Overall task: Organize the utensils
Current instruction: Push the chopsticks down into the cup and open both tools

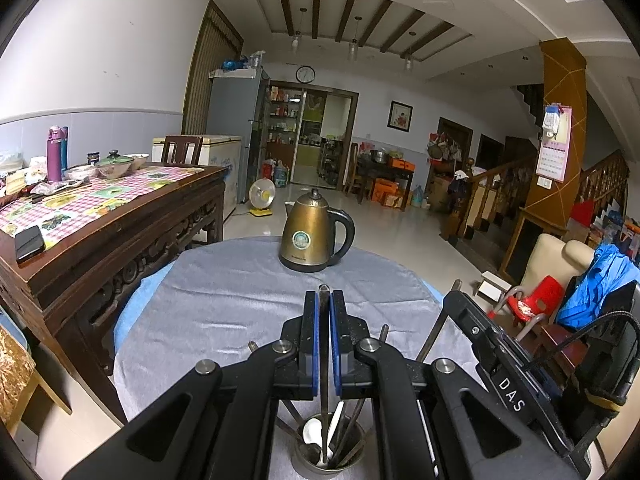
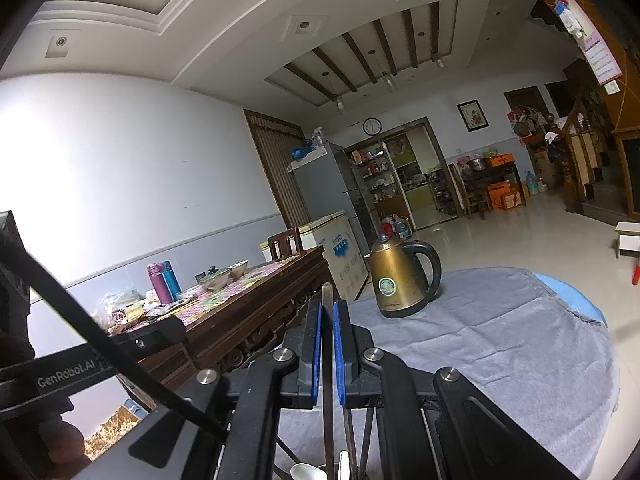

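A metal utensil cup (image 1: 329,454) stands on the grey-clothed round table (image 1: 224,300) right under my grippers. It holds white spoons (image 1: 313,432) and several dark chopsticks. My left gripper (image 1: 324,300) is shut on an upright dark chopstick (image 1: 323,360) whose lower end reaches into the cup. My right gripper (image 2: 327,312) is shut on another upright dark chopstick (image 2: 328,360) above the same cup, where white spoons (image 2: 304,472) show at the bottom edge. The right gripper's body (image 1: 500,360) sits close on the right in the left wrist view.
A bronze electric kettle (image 1: 316,236) stands at the far side of the round table. A carved wooden table (image 1: 120,240) with bowls, bottles and a phone lies to the left. A red child's chair (image 1: 532,300) and a beige armchair are on the right.
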